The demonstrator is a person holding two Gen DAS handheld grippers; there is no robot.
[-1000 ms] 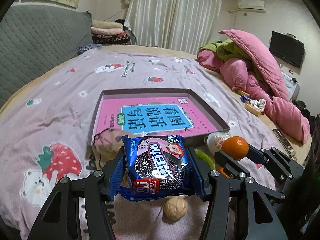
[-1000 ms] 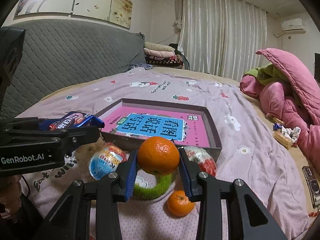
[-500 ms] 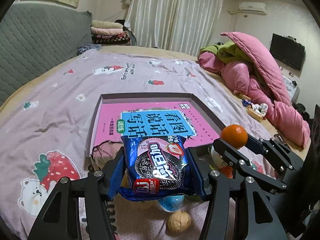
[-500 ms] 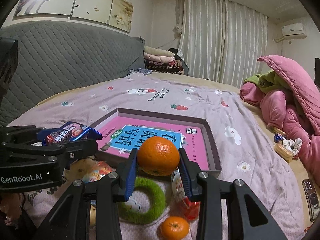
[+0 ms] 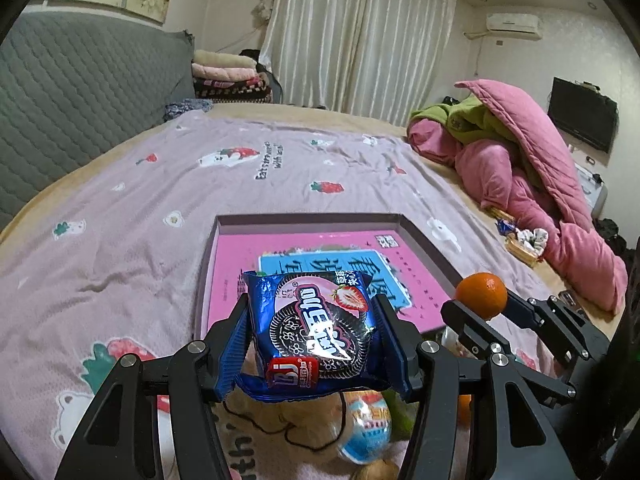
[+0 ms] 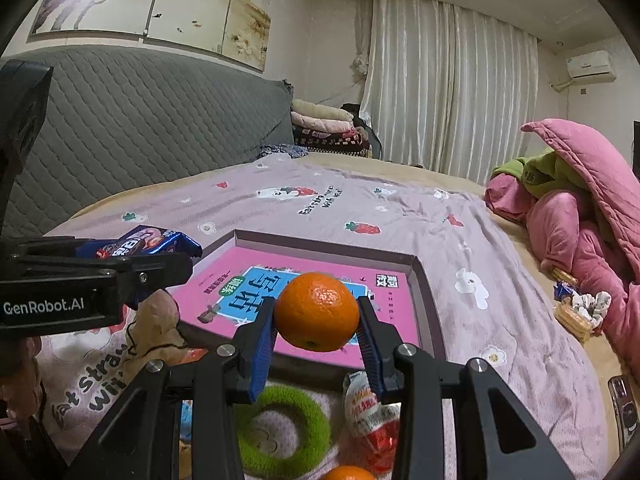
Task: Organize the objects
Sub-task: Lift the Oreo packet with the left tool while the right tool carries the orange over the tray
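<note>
Bed (image 6: 460,248) covered by purple strawberry-print sheet. Shallow box (image 6: 430,312) with pink book seen mid-bed. Near edge: green fuzzy ring (image 6: 280,428), snack packets (image 6: 370,412), a second orange (image 6: 348,473). Pink quilt (image 6: 580,208) piled far right.

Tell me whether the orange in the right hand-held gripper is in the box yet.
Not in. The orange is clamped in the right hand-held gripper, held above the near edge of the box.
</note>
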